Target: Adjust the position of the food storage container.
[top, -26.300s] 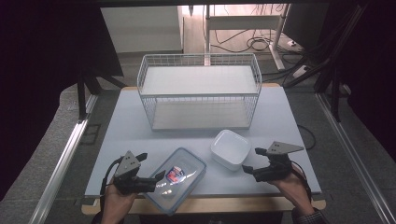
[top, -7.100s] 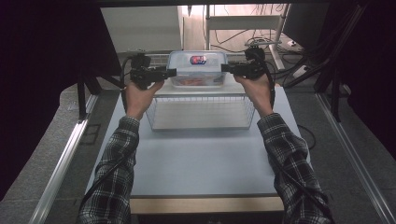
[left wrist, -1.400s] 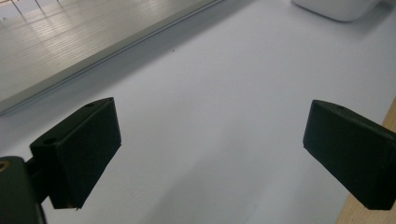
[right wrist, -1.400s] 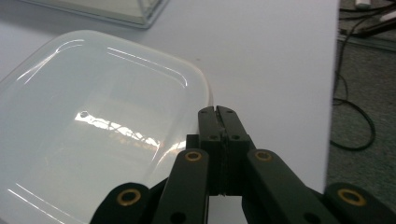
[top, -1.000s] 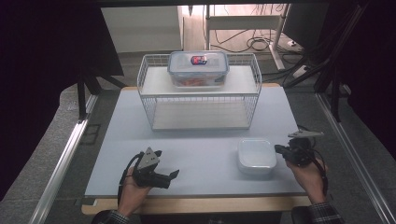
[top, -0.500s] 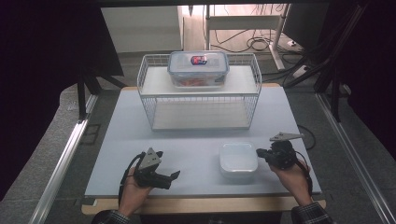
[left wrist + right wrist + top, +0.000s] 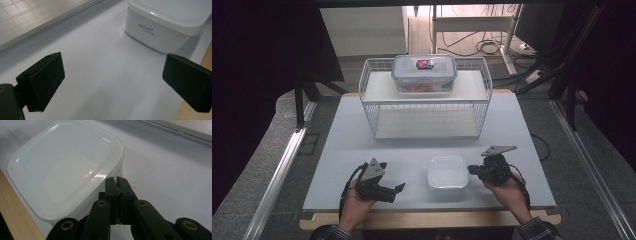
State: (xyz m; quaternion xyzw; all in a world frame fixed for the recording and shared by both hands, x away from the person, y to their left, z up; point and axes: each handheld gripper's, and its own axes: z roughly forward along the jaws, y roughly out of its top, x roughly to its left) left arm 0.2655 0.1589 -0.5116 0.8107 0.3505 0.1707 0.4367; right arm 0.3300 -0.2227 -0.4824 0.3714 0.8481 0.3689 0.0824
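Observation:
A white square container (image 7: 447, 173) sits on the table near the front edge, between my two grippers. My right gripper (image 7: 470, 170) is shut with nothing between its jaws, and its tips rest against the container's right side (image 7: 65, 167). In the right gripper view the shut tips (image 7: 116, 180) touch the rim. My left gripper (image 7: 399, 189) lies low at the front left, open and holding nothing. In the left gripper view its jaws (image 7: 112, 72) stand wide apart, and the white container (image 7: 160, 27) lies ahead, apart from them.
A white wire rack (image 7: 372, 95) stands at the back of the table (image 7: 362, 140). On its top shelf rests a clear lidded box (image 7: 424, 73) with a red and blue label. The table's wooden front edge (image 7: 427, 220) runs just behind the hands.
The white container has slid left along the front of the table with my shut right gripper against it. The left gripper has barely moved.

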